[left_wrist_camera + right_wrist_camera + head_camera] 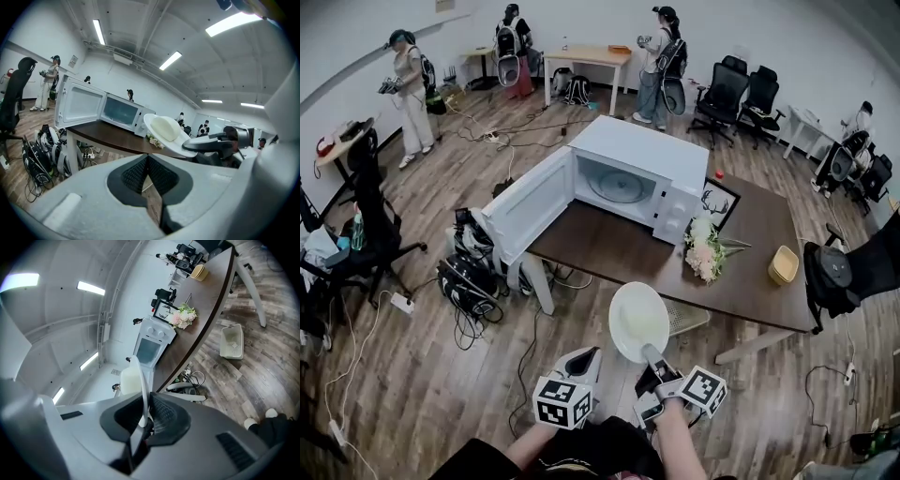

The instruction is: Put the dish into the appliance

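A white microwave [639,178] stands on the brown table [609,248], its door [530,204] swung wide open to the left and its glass turntable bare. My right gripper [649,354] is shut on the near rim of a white dish [637,321] carrying a pale mound of food, held in the air just short of the table's near edge. The right gripper view shows the dish [136,378] edge-on, its rim pinched between the pads [161,411]. My left gripper [586,358] hangs beside it on the left, shut and holding nothing. From the left gripper view the dish [165,130] is in front of the microwave [119,112].
A bunch of flowers [705,247], a framed deer picture [718,202] and a yellow bowl [784,264] sit on the table right of the microwave. Bags and cables [469,277] lie on the floor by the open door. A white basket [684,319] is under the table. People and office chairs stand farther back.
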